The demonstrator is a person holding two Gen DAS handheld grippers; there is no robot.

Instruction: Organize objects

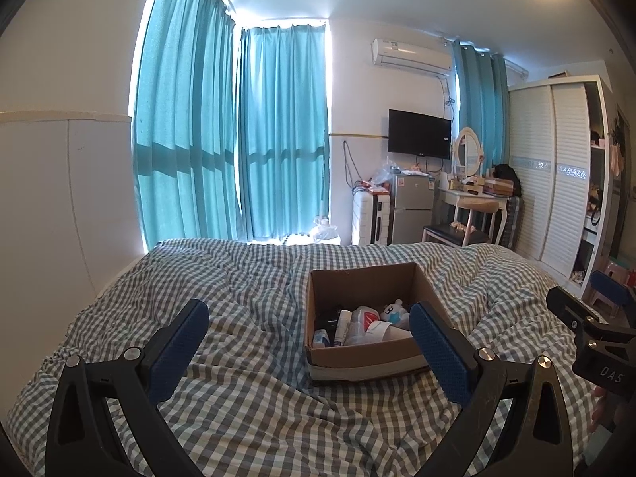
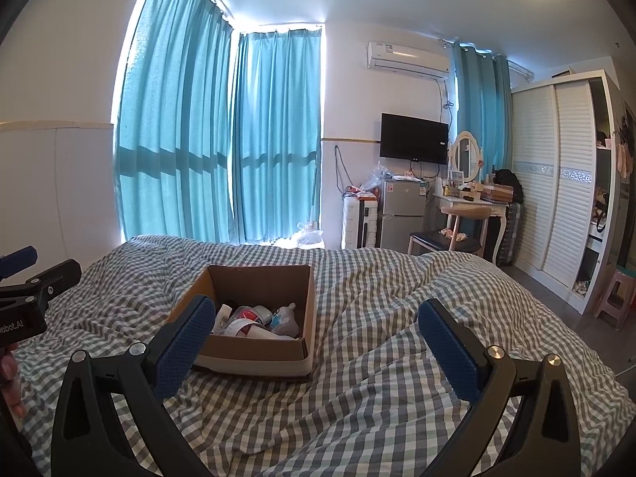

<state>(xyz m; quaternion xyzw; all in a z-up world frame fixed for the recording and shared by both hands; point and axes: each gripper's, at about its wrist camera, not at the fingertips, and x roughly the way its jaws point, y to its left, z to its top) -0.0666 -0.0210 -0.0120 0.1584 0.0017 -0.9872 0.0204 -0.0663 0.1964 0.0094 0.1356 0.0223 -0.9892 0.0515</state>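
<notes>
An open cardboard box (image 1: 359,359) sits on the checked bedspread (image 1: 254,278); it also shows in the right wrist view (image 2: 258,351). Inside lie several small items: a white tube (image 1: 342,326), a bottle with a red label (image 1: 363,316) and a small white-and-blue toy (image 1: 393,310). My left gripper (image 1: 310,342) is open and empty, held above the bed just in front of the box, its right pad overlapping the box's near right corner. My right gripper (image 2: 316,342) is open and empty, to the right of the box, its left pad over the box's near left corner.
The right gripper shows at the right edge of the left wrist view (image 1: 592,330); the left gripper shows at the left edge of the right wrist view (image 2: 28,294). Beyond the bed stand teal curtains (image 1: 230,131), a small fridge (image 1: 411,206), a dressing table (image 1: 473,194) and a wardrobe (image 1: 556,167).
</notes>
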